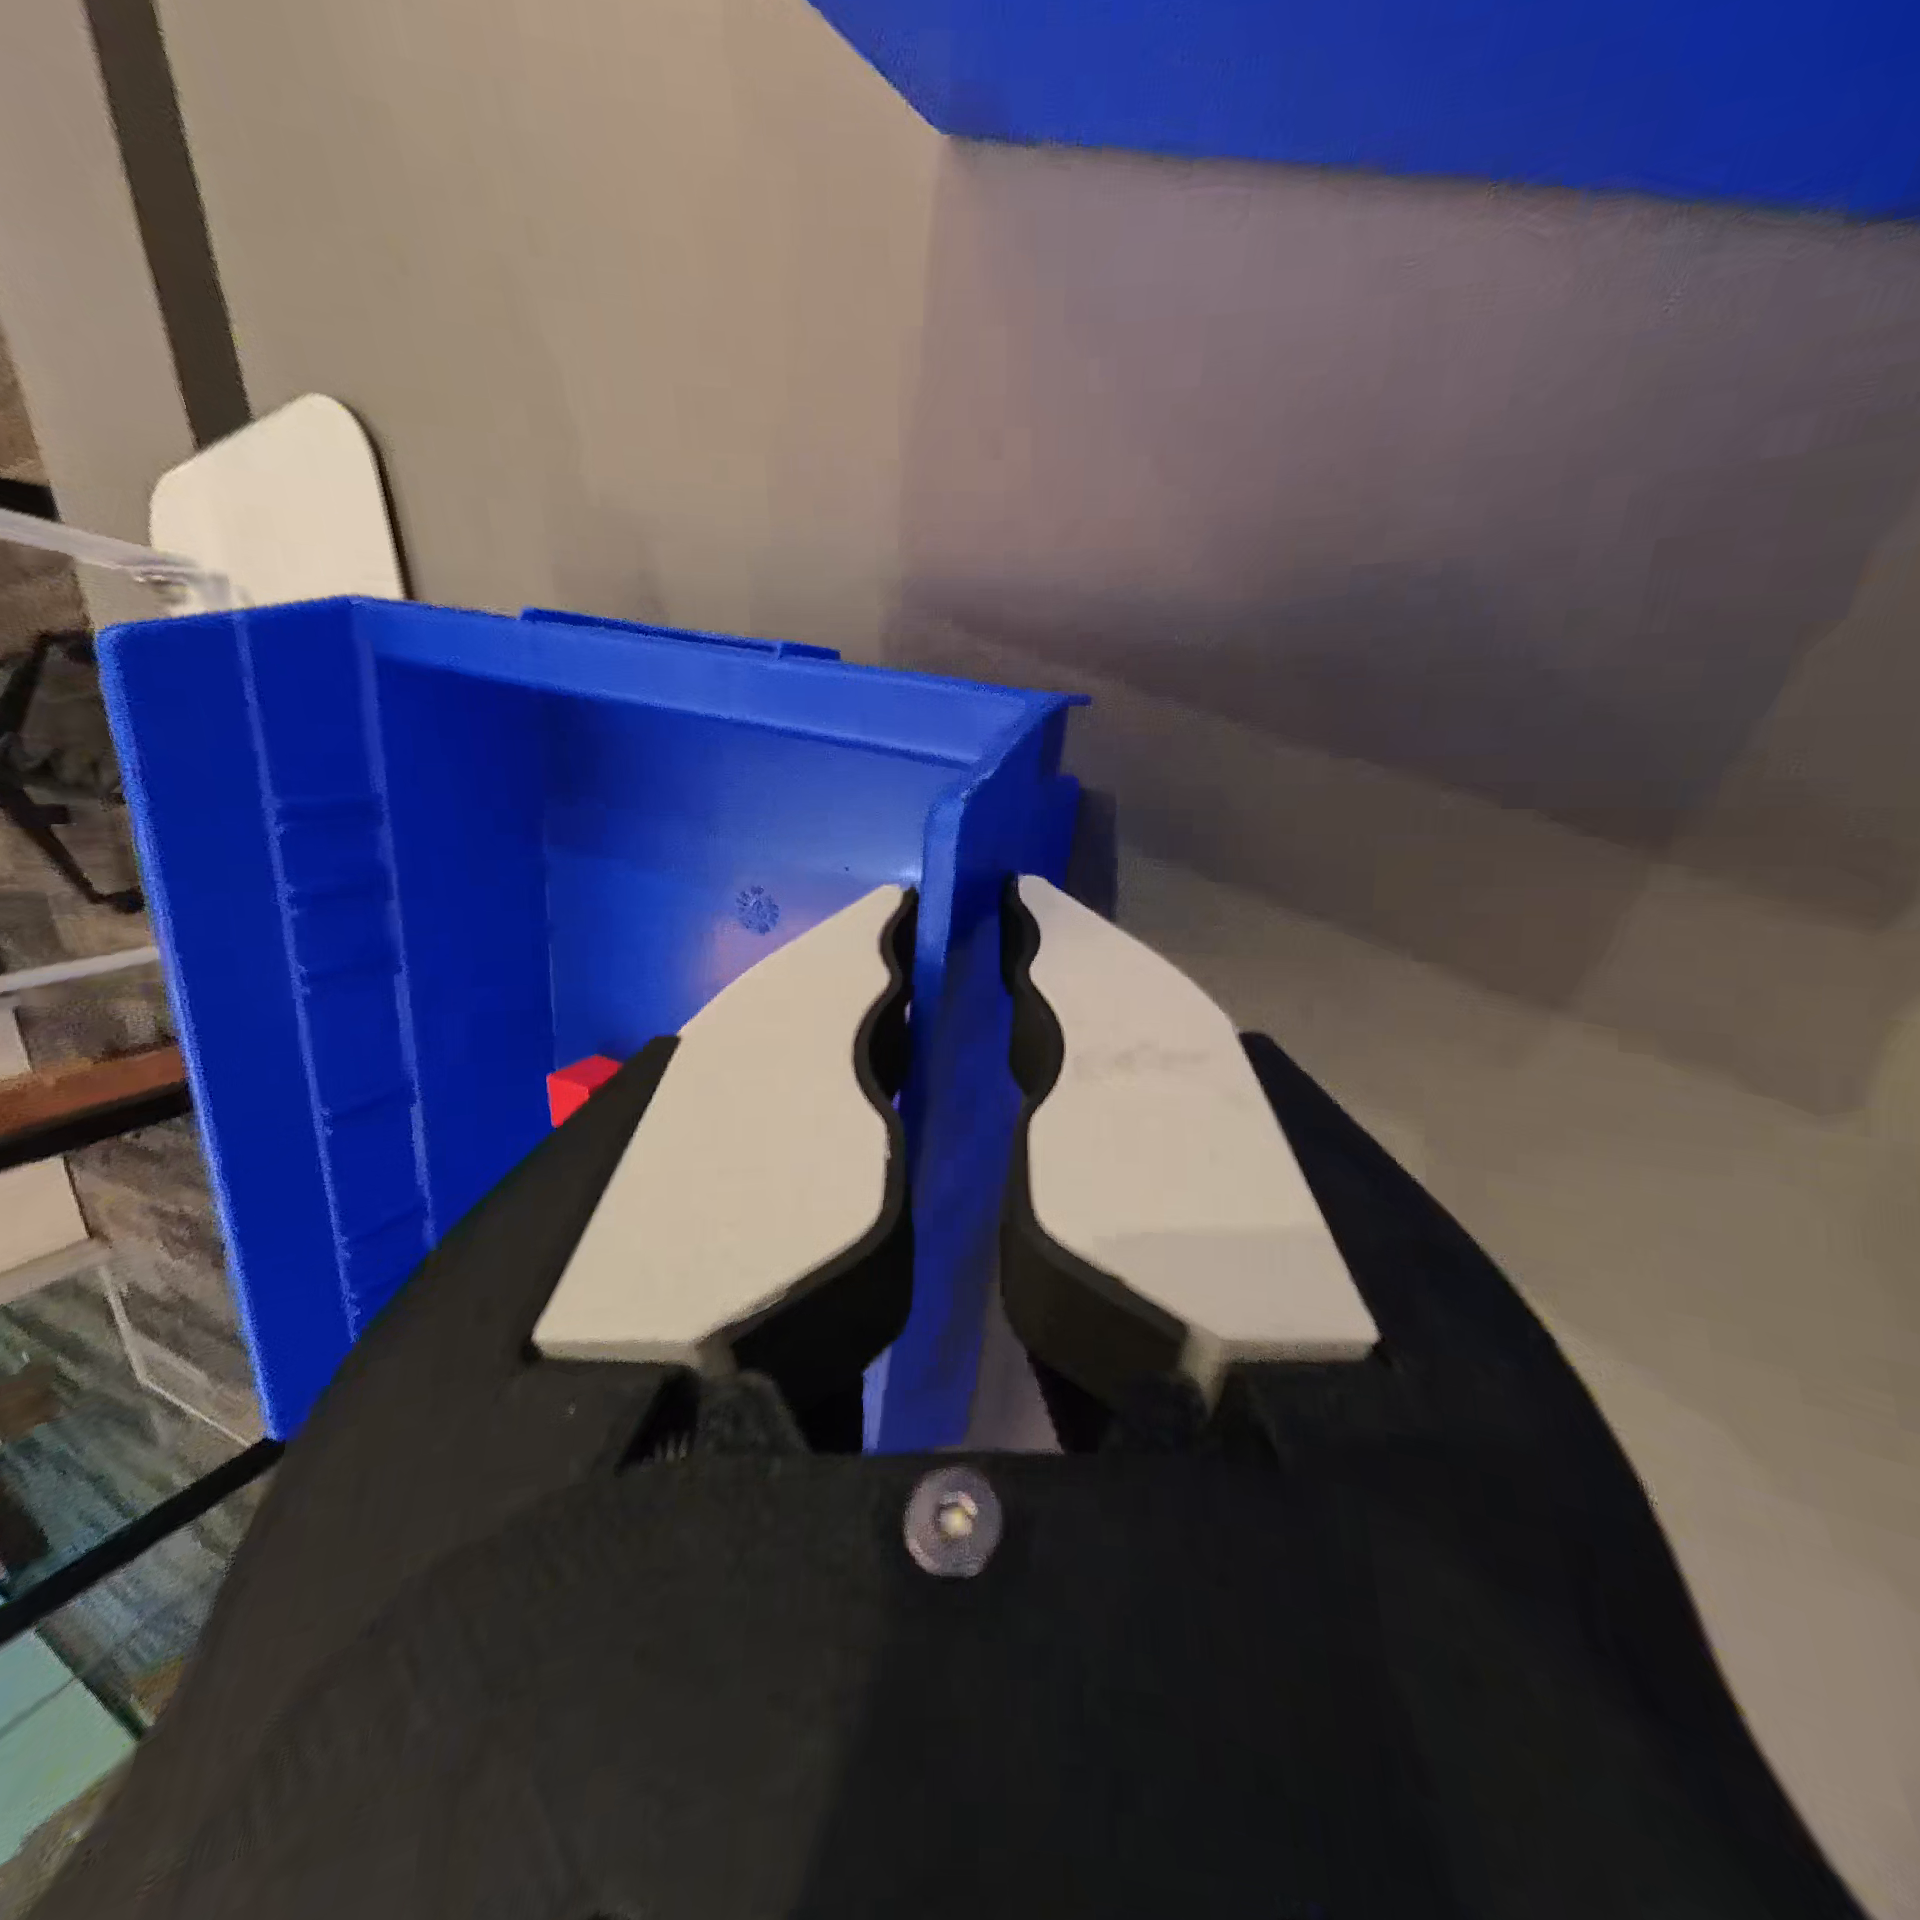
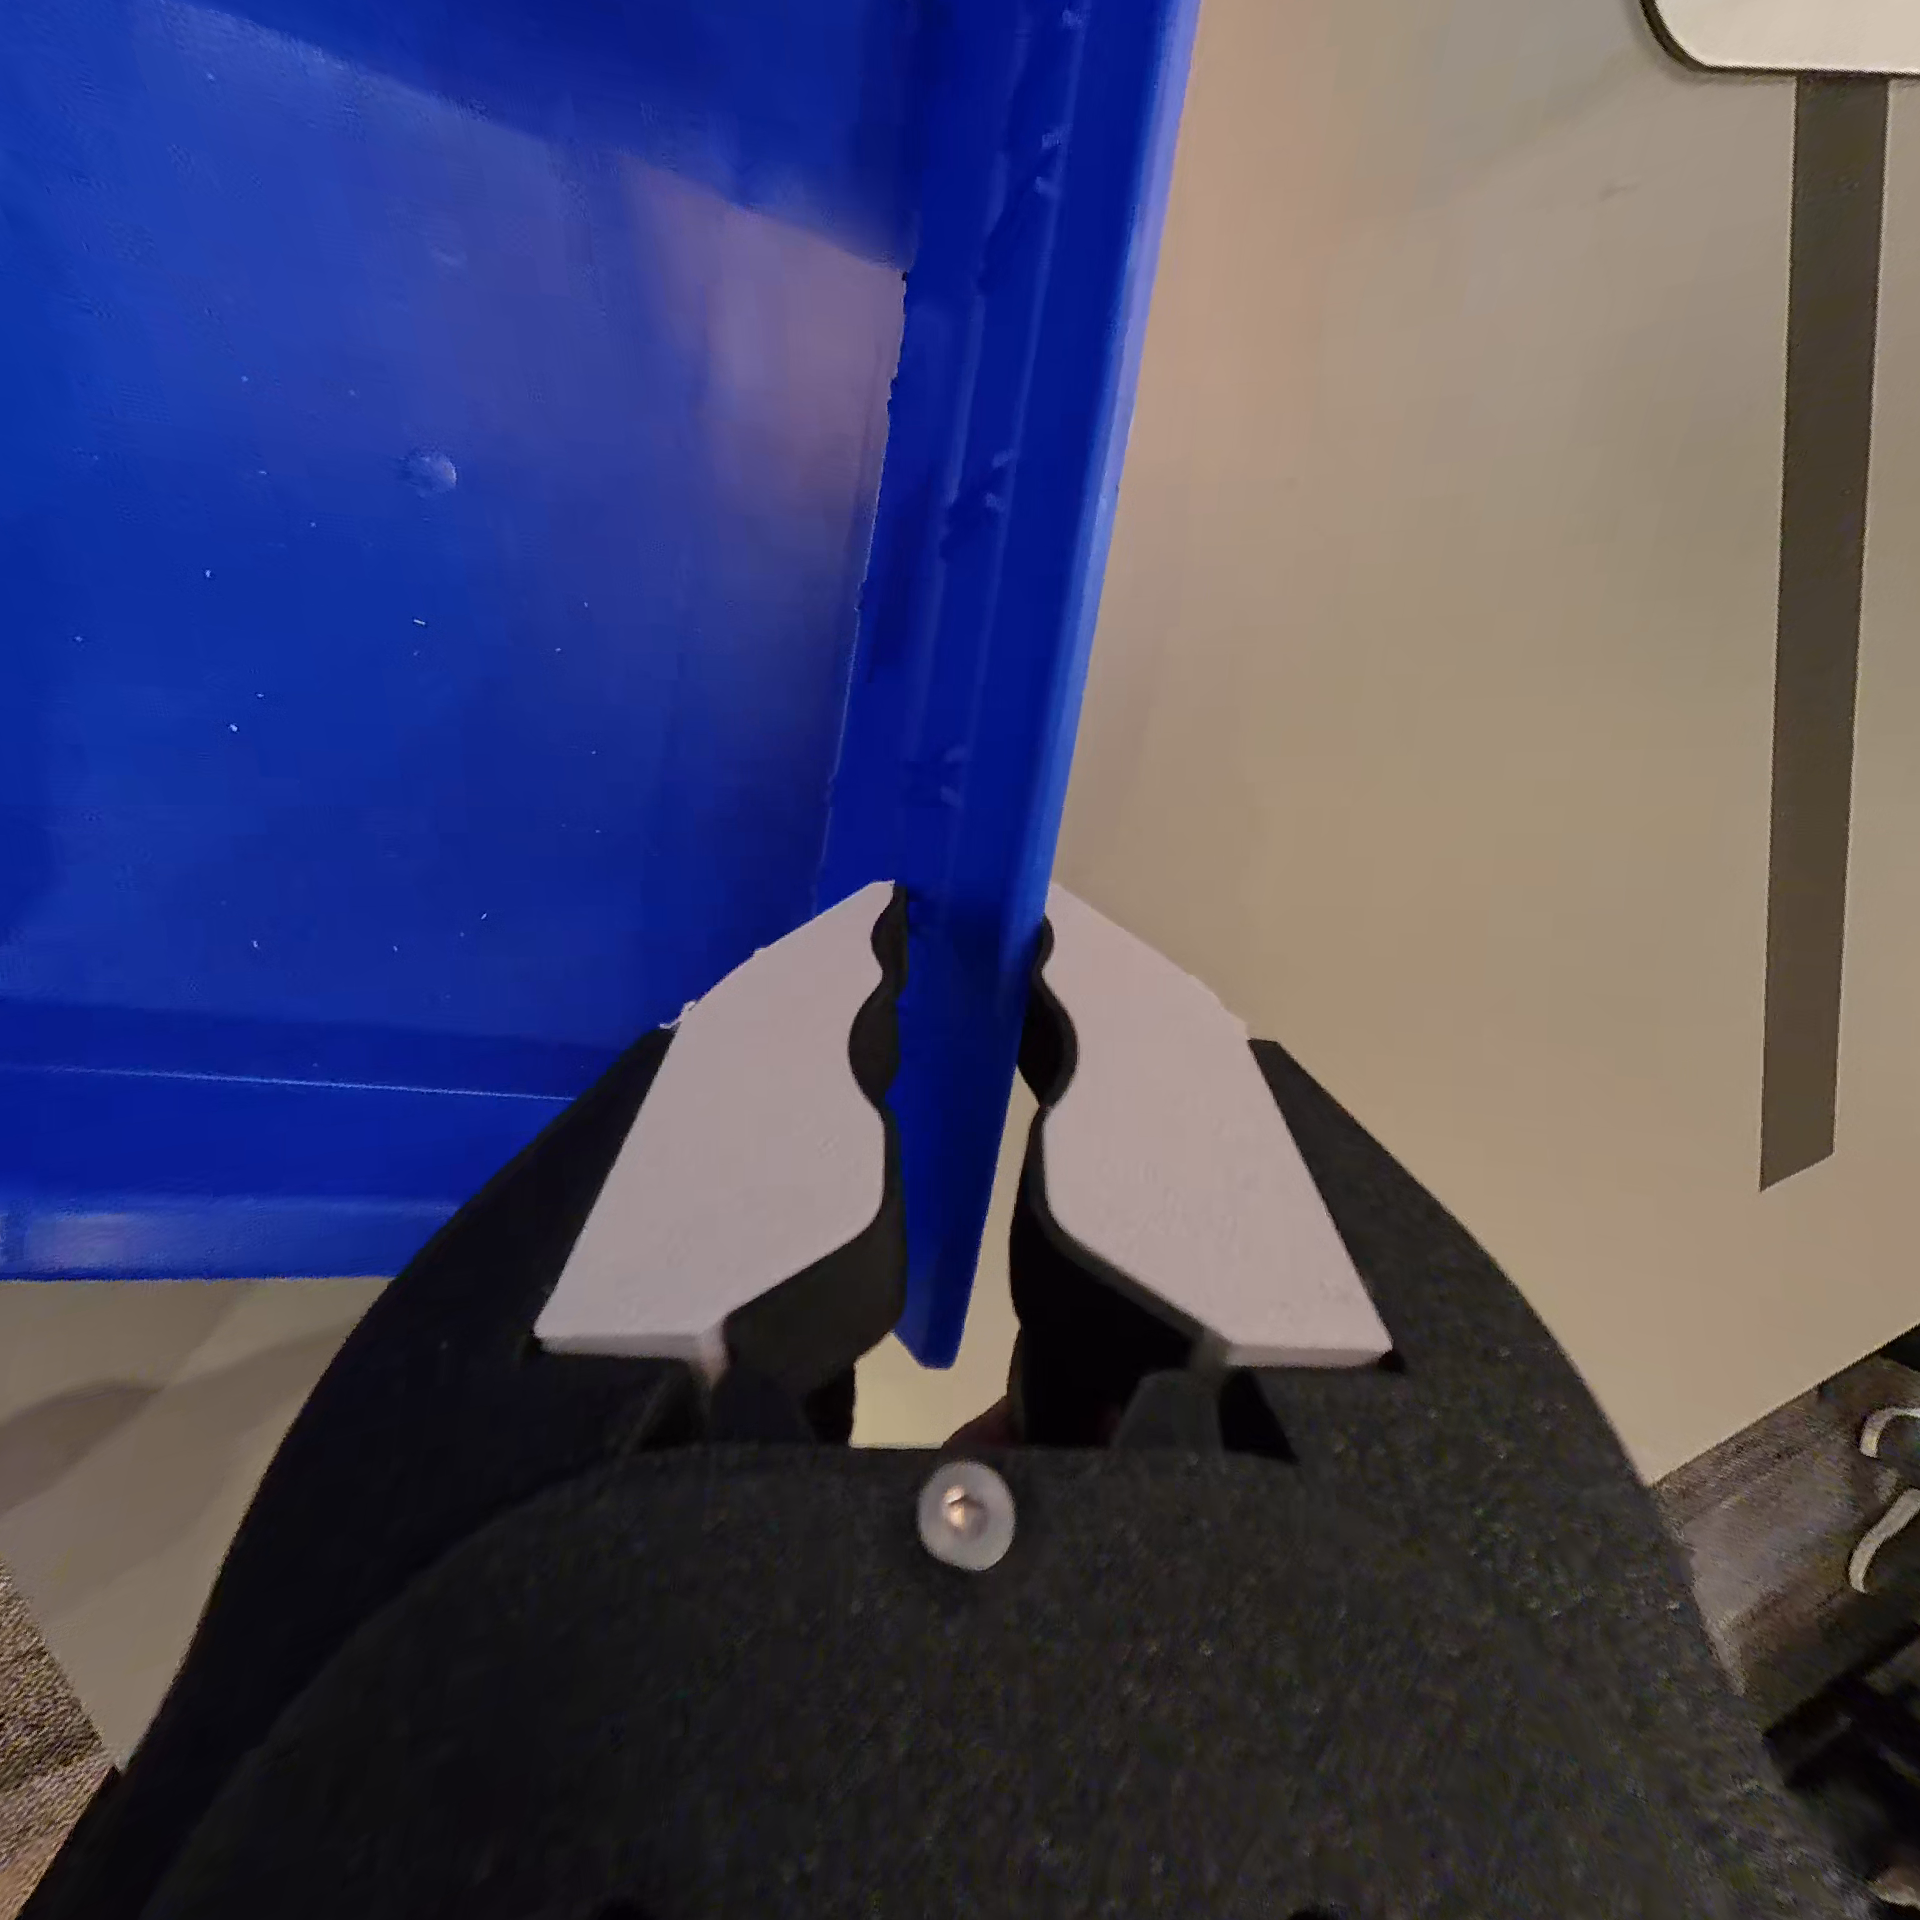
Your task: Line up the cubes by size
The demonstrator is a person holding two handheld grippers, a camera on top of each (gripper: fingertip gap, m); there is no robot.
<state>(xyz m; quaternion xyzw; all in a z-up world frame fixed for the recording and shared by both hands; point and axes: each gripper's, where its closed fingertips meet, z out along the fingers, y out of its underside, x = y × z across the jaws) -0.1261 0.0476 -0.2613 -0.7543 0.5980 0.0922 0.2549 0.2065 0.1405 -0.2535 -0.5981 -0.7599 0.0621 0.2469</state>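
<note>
Blue plastic bin [image 1: 644, 831], ribbed rim clamped by both jaws.

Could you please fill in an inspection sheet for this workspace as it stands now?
Surface: pale beige tabletop, bare where visible.
Job's things: one red cube inside the blue bin; no other cubes seen.
Clutter: nothing seen.
Grippers: left hand-held gripper clamps one bin wall; right hand-held gripper clamps a bin wall.
Cables: nothing seen.
Surroundings: white chair back, clear acrylic panel, dark strip.
</note>
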